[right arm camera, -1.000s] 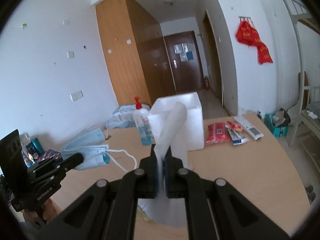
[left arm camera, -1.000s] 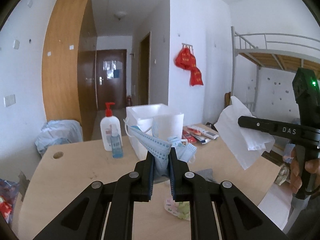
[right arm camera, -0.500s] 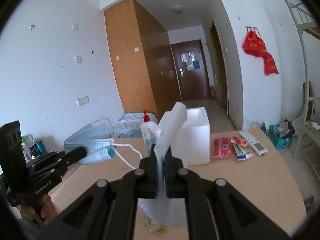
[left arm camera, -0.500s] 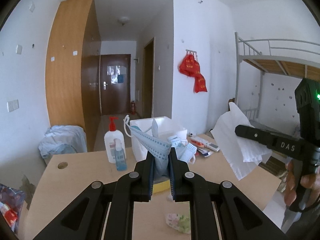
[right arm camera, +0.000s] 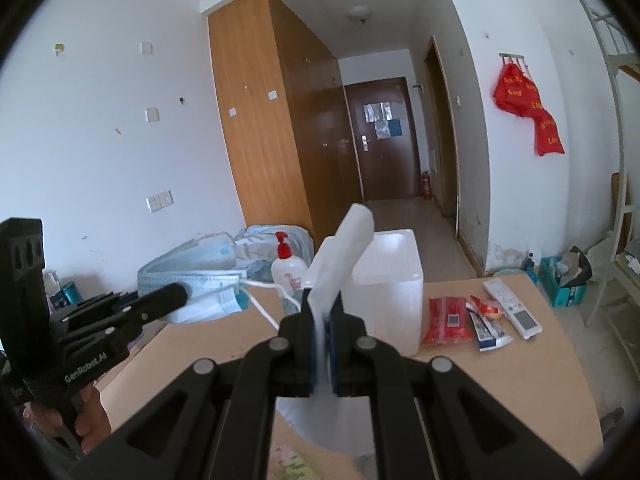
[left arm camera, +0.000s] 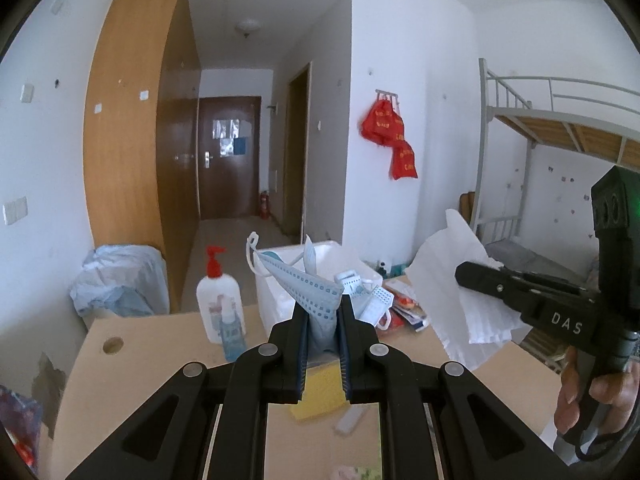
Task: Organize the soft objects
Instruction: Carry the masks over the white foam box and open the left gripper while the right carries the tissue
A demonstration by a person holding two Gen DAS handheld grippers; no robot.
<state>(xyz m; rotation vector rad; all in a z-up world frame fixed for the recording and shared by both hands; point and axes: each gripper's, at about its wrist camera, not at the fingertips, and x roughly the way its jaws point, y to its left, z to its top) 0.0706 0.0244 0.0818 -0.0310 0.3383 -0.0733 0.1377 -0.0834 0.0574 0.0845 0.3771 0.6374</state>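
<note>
The left claw (left arm camera: pixel 323 322) is clenched on a bundle of light-blue pleated face masks (left arm camera: pixel 310 292) and the right claw (right arm camera: pixel 323 322) on a white folded tissue (right arm camera: pixel 340 256), both above the wooden desk (right arm camera: pixel 500 380), so the next move is probably dropping them into the white foam box (right arm camera: pixel 394 280).

- Box (right arm camera: pixel 394 280) is sitting on table (right arm camera: pixel 500 384), w/ pump bottle (right arm camera: pixel 289 270) just left of it.
- Packets (right arm camera: pixel 446 320) & remote (right arm camera: pixel 514 310) are lying right of box.
- Bags (right arm camera: pixel 528 110) are hanging on wall behind.
</note>
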